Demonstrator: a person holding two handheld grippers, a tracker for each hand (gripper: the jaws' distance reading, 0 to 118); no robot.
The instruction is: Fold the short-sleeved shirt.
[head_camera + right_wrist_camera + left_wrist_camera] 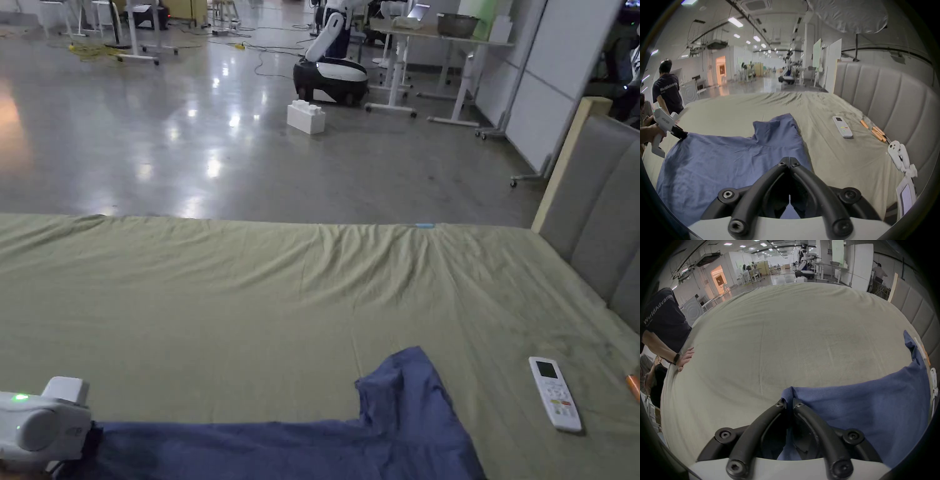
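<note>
- Nearest the person, the right gripper [789,160] has its two black jaws brought together at the tips over the blue short-sleeved cotton shirt [730,162]. Cloth shows below and behind the jaws, yet whether any of it is pinched between the tips cannot be told.
- The shirt lies spread flat on the olive-green bedsheet [262,300], along the near edge of the bed, with one short sleeve [400,381] pointing away from the person.
- At the shirt's left end, the left gripper [789,400] is closed on a corner of the blue fabric; a small peak of cloth stands up between the jaws. In the right gripper view the person's hand [652,132] holds this white tool by its pistol handle, angled down to the bed.
- Judged from this, the step in hand is the first one: taking hold of the garment's edge and pulling it smooth before any fold. No fold is made yet.
- The next move probably calls for both ends to be lifted together and carried evenly, so the cloth does not bunch.
- Farther right, a white remote control [555,394] rests on the sheet, apart from the shirt, and should stay out of the fold's path.
- Beyond it stands the grey padded headboard [600,200].
</note>
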